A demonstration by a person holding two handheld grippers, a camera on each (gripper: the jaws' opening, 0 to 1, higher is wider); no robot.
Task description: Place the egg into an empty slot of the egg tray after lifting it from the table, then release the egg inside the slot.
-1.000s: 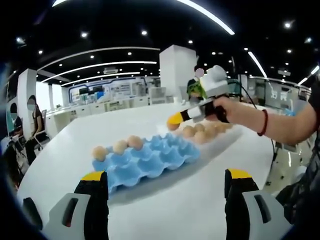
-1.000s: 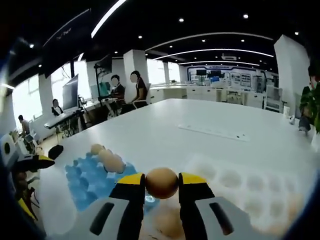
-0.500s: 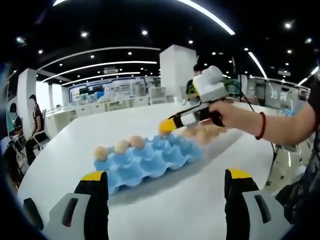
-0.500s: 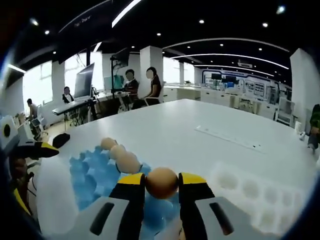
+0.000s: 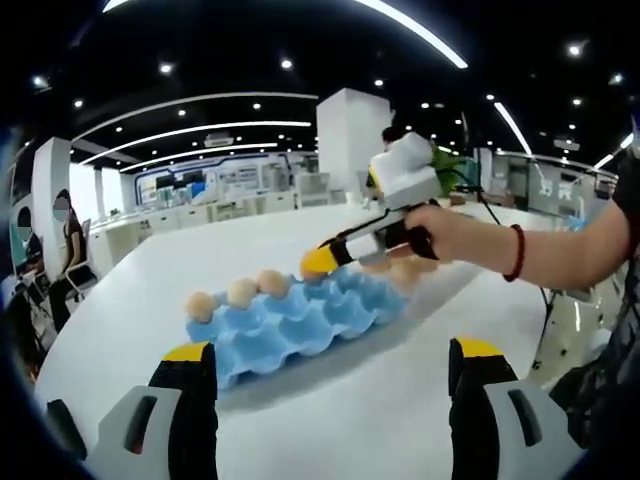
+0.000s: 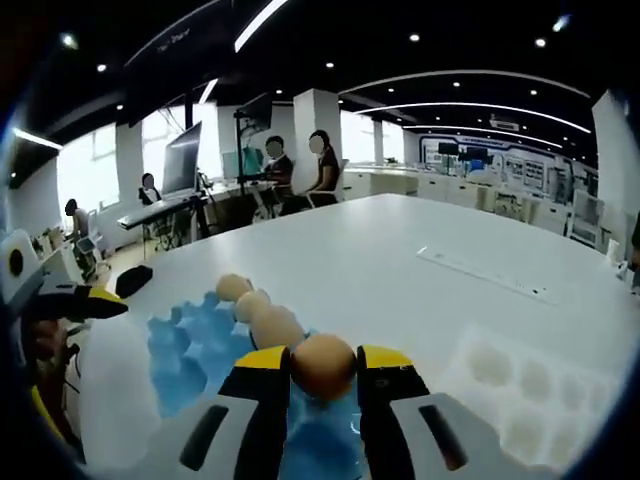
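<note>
Egg: smooth brown egg pinched between the yellow-tipped jaws of the right gripper, clear of the table, poised above the near end of the tray.
Right gripper: closed snugly on the egg; from the left gripper view, reaching in at the right, a hand wrapped round its handle, tip over the tray's far edge.
Tray: moulded blue plastic egg tray flat on the wide white table; three brown eggs lined along its far row, remaining slots bare.
Left gripper: jaws spread wide, nothing between them, held back just short of the tray.
Beside: pale white egg tray at right, touching or apart hard to tell.
</note>
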